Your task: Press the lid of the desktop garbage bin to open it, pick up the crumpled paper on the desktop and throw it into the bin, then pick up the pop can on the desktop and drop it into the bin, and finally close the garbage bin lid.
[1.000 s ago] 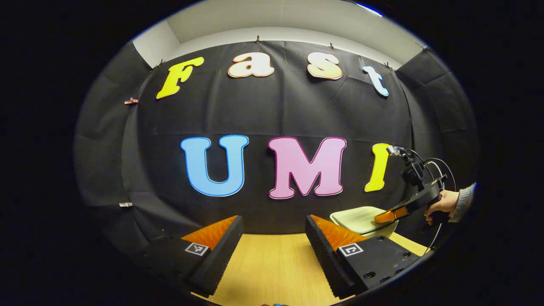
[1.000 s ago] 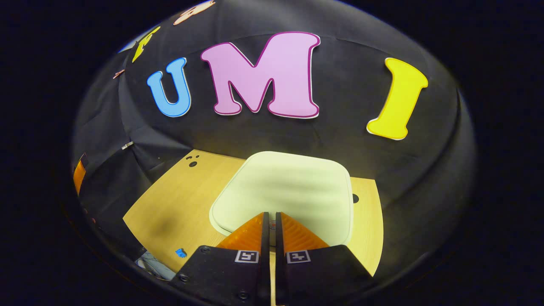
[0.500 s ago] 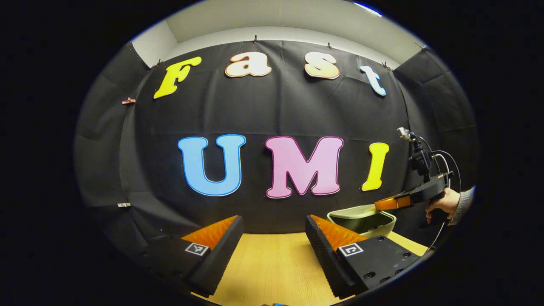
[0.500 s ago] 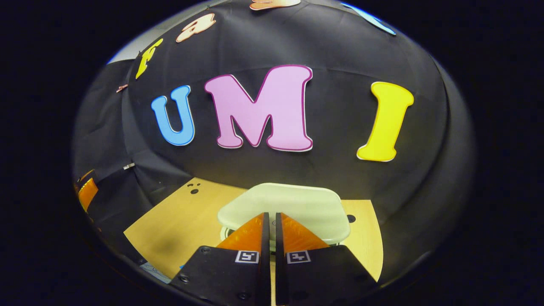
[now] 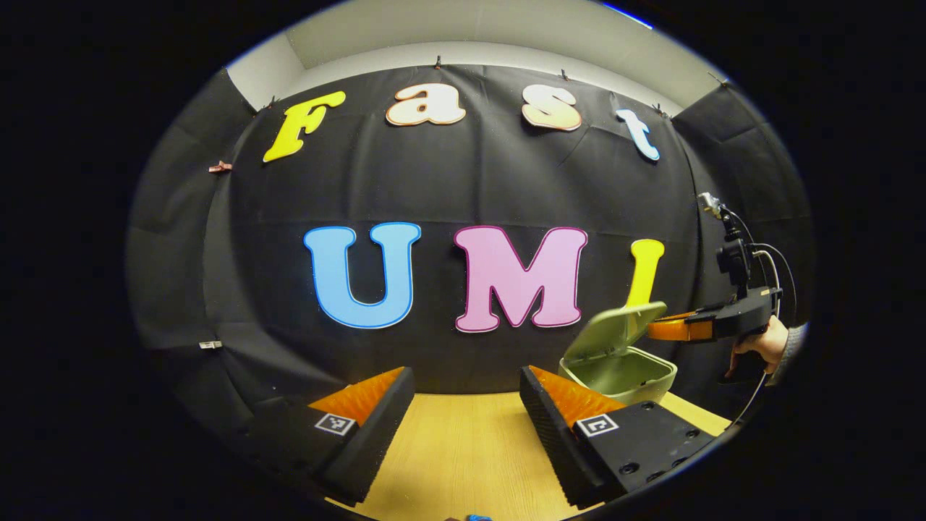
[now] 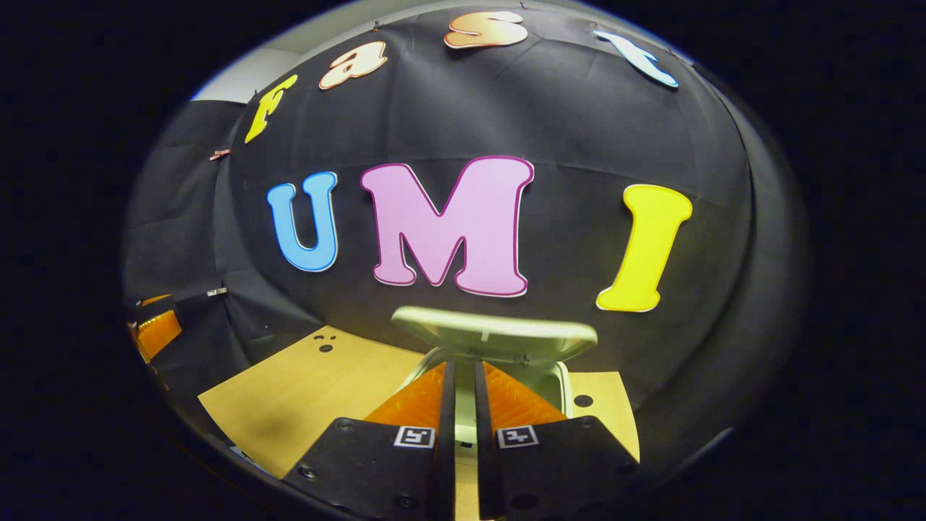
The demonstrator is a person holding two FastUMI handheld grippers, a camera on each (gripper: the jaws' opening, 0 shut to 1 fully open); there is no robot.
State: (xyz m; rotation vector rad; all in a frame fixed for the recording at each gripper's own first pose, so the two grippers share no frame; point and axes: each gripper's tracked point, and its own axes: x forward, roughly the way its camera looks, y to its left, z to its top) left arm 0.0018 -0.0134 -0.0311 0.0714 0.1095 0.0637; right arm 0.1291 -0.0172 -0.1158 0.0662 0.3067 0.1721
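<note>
The bin stands at the counter's far right, its lid sprung up. The right gripper, jaws pressed together, hovers just beside the lid — a careless swing could knock it shut. The left gripper waits, jaws spread, empty. No readable labels.

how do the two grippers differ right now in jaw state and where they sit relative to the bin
The left gripper has its jaws spread wide; the right gripper has its jaws nearly together. The left gripper sits low over the table, beside the bin; the right gripper sits higher, by the raised lid. Neither holds anything.
</note>
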